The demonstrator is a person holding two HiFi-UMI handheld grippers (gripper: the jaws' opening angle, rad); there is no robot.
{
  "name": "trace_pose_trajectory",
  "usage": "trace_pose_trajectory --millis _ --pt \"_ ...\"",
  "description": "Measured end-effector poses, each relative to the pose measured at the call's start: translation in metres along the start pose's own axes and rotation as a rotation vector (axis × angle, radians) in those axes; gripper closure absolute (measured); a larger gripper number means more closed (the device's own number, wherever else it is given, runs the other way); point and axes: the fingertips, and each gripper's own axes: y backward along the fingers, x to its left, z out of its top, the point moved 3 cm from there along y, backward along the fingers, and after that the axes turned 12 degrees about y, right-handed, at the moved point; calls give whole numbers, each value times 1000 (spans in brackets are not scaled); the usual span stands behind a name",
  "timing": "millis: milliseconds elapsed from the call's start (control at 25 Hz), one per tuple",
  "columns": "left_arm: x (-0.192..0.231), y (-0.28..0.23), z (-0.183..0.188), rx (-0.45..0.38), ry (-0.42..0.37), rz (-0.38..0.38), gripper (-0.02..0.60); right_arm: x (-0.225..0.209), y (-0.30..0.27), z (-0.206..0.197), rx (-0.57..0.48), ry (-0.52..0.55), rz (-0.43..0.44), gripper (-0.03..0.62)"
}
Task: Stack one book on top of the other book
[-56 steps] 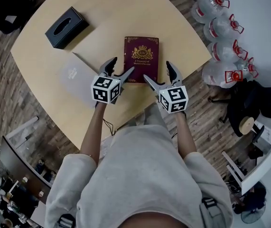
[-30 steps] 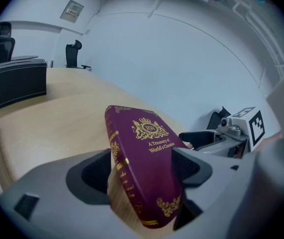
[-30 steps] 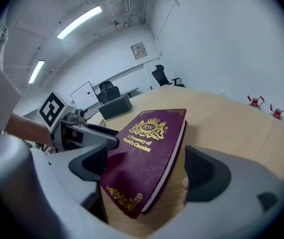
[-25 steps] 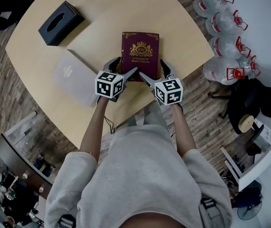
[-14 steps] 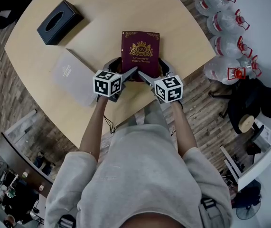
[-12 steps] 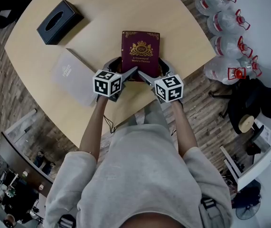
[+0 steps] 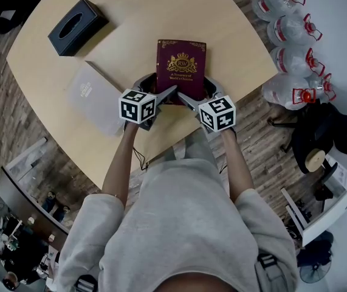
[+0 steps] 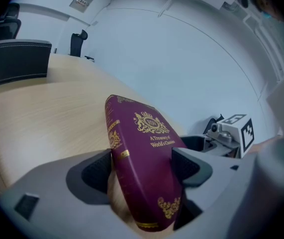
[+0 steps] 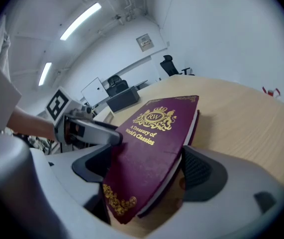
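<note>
A person (image 7: 179,224) leans over a pale wooden table (image 7: 137,17), a two-jaw gripper in each hand. At the far left of the table sits a black tissue box (image 7: 76,26). Nearer, and to its right, a grey book (image 7: 94,97) lies flat and at a slant, well apart from the box and untouched by either gripper.

The left gripper (image 7: 156,89) is clamped on the near left corner of a maroon book (image 7: 181,66), one pad against the spine and the other on the gold-printed cover. The maroon book rests on the table right of the grey book and clear of it, front cover up, its near end caught between the two grippers.

The right gripper (image 7: 197,93) takes the near right corner. Its jaws stand wide and have just been closing, and they now meet the book, one pad on the cover and the other at the page edge.

Beyond the table's right edge, clear water jugs (image 7: 285,30) with red caps stand in a row on the floor.
</note>
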Motion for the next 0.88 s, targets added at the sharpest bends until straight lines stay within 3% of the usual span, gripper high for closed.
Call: trace_pose_trajectory --millis 880 --pt "-2 -2 5 -71 37 49 210 2 0 0 -19 12 -73 163"
